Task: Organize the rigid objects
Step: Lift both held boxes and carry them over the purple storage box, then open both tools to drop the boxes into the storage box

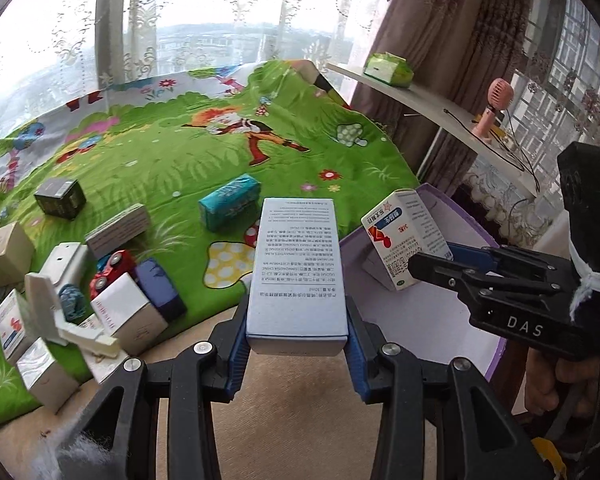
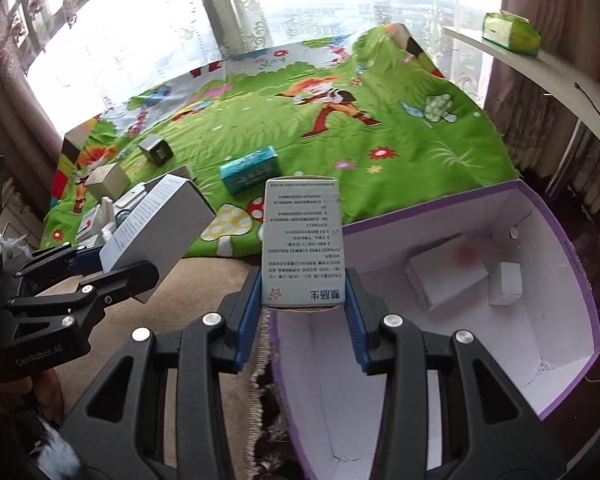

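The left tongs are clamped on a pale blue carton, its long printed face up and its near end pinched between the blue pads; it is held in the air over the edge of the green cartoon blanket, just beside the purple box. The right tongs grip a white medicine carton the same way, by its near end, and it hangs over the near rim of the purple box, whose white inside already holds two small white boxes against the far wall. Both cartons look like thin cardboard: light, stiff enough to keep their shape, smooth on the printed faces, and likely to dent if squeezed hard across the broad sides. Holding them by the narrow sides near one end seems to work, though the long free end could swing or slip if tilted quickly. More boxes lie loose on the blanket, among them a teal carton, a dark box and a cluster of white ones with a red toy car; these would probably take the same kind of grip across their short sides. The medicine carton looks closest to being set down in the box, with the blue one next.
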The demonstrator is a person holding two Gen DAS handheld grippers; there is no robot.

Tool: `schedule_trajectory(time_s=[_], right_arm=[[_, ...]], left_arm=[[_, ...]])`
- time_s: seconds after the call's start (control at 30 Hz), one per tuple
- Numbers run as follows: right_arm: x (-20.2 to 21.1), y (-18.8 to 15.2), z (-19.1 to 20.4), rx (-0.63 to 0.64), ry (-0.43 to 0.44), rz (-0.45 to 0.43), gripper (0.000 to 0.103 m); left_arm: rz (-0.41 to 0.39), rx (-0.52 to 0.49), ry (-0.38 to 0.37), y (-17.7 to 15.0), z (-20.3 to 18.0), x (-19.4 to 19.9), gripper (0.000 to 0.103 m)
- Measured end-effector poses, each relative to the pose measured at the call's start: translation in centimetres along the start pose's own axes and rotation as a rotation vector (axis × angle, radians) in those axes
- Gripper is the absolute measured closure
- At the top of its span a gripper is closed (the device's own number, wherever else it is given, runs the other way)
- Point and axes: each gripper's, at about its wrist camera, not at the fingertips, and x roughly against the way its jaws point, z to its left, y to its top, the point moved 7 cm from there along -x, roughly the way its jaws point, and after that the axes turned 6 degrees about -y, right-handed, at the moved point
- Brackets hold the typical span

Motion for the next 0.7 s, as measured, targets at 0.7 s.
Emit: schedule_trajectory(time_s=[0.7], right_arm=[[-0.3, -0.6, -9.0, -0.146, -0.149, 0.009, 0.059]], left_arm=[[0.104, -0.065, -0.117, 2.1, -5.5, -5.7, 0.059]])
